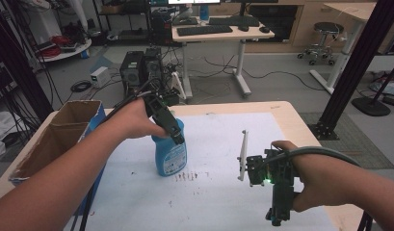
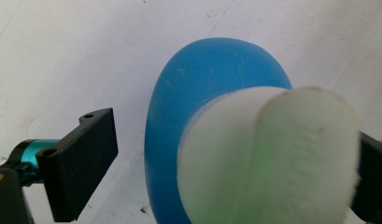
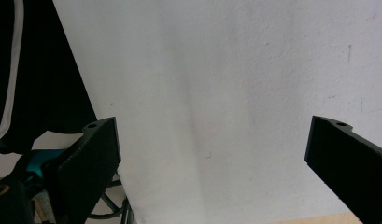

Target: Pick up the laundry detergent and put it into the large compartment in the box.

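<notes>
Light wood desk (image 1: 300,126) topped with a white matte sheet (image 1: 218,192), scuffed, with a patch of small dark flecks just in front of the bottle. Room behind: grey floor with loose cables, black computer towers (image 1: 139,70), a second pale desk carrying black keyboards (image 1: 204,30), a wheeled stool (image 1: 322,43) at far right, black frame posts on both sides. Open brown cardboard box (image 1: 57,137) with a blue side panel sits at the desk's left edge, under the left forearm. Blue translucent plastic bottle with a white cap (image 1: 170,155) stands upright on the sheet, left of centre; smooth rounded shoulder, pale printed label on its front. Left tool (image 1: 173,132) sits over the bottle top; in the left gripper view its flat black jaws flank the white cap (image 2: 268,158), left jaw apart from it with bare sheet between, right jaw at the cap's edge, so released, not clamped. Cap looks blurred, with faint ribbing and a greenish tint. Right tool (image 1: 242,155) hangs over the sheet well to the right of the bottle, jaws spread wide with plain sheet between them in the right gripper view, holding nothing. Green LED lit on its black body, grey cable looping back over the wrist.
</notes>
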The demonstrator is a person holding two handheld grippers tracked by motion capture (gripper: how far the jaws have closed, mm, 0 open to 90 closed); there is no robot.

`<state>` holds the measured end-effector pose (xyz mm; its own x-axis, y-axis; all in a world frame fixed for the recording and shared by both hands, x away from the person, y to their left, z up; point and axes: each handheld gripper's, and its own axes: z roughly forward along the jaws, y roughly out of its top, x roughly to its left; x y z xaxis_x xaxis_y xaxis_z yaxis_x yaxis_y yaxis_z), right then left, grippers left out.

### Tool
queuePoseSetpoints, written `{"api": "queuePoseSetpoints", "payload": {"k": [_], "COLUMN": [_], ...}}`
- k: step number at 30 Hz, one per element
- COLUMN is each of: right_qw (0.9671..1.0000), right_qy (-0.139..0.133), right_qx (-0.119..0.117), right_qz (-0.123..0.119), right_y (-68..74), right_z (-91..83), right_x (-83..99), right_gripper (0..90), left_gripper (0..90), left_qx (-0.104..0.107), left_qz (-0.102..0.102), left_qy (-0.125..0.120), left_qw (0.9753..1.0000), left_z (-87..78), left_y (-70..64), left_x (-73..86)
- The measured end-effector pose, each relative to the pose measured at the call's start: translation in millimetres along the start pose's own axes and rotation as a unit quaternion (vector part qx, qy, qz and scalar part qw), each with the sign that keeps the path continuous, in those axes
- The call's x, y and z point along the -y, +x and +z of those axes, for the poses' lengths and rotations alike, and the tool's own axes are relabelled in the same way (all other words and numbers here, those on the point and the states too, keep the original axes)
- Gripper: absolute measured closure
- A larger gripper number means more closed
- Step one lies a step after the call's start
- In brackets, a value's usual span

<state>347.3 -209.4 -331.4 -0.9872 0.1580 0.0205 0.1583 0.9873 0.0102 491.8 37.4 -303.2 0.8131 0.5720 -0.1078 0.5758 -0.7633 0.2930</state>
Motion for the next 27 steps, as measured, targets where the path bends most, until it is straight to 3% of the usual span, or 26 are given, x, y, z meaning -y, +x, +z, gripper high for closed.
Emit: {"api": "queuePoseSetpoints", "payload": {"k": [8,14,27], "right_qw": [1.0,1.0,1.0], "right_qy": [0.0,0.001,-0.001], "right_qx": [-0.001,-0.002,-0.001], "right_qz": [-0.002,0.003,-0.002], "right_y": [-0.6,0.0,-0.3], "right_z": [1.2,2.2,4.5], "right_x": [-1.1,0.2,-1.8], "right_gripper": [2.5,2.5,2.5], "left_gripper": [4.2,4.2,9.9], "left_qx": [-0.003,-0.018,-0.017], "left_qz": [0.003,0.009,0.024], "left_qy": [0.007,0.0,0.027], "left_qw": [1.0,0.9998,0.9992], "left_z": [6.2,5.2,5.1], "left_y": [1.6,0.8,-1.6], "left_x": [0.1,-0.7,-7.8]}}
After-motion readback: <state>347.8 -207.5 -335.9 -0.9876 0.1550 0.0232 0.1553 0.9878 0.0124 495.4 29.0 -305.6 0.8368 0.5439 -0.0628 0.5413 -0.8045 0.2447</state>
